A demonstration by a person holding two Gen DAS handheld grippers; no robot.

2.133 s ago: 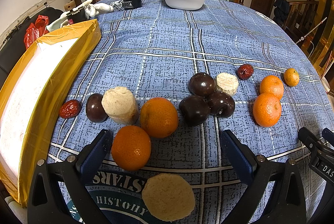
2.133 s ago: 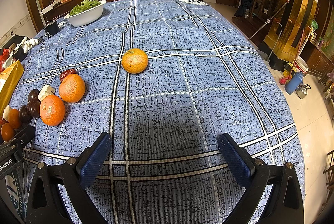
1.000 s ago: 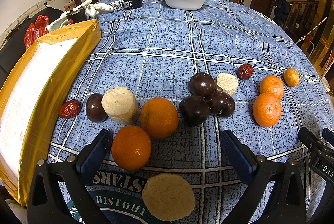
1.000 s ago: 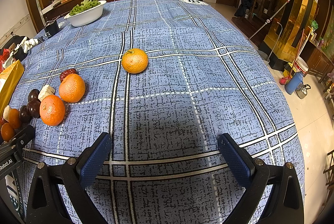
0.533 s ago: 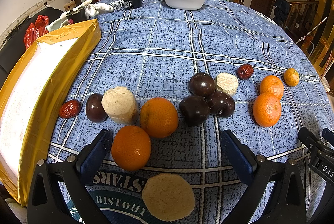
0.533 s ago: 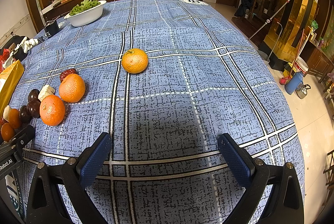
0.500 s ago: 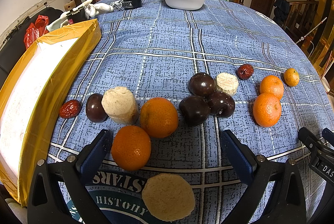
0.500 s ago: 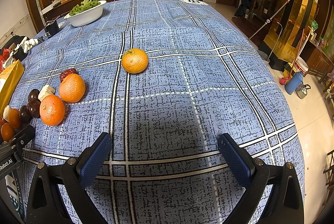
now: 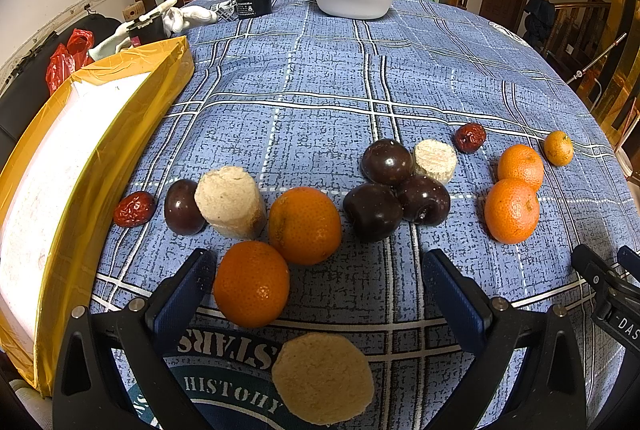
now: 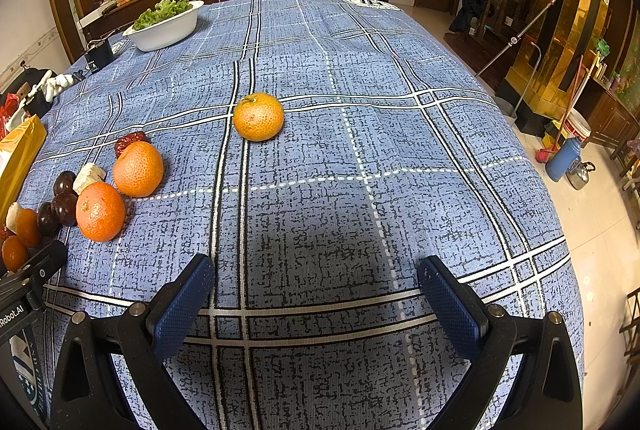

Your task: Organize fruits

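While both hover low over the tablecloth (image 10: 360, 157), left claw (image 9: 316, 290) and right claw (image 10: 316, 294) gape wide, empty.

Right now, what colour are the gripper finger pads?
Dark blue, textured pads; clearest in the right wrist view.

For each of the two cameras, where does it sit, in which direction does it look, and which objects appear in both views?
Left wrist: sits on the left gripper, low at the table's near edge, facing the fruit and the yellow box; its open fingers show.
Right wrist: sits on the right gripper, facing bare tablecloth and the lone small orange; its open fingers show.
Shared: that small orange, the salad bowl, the plums.
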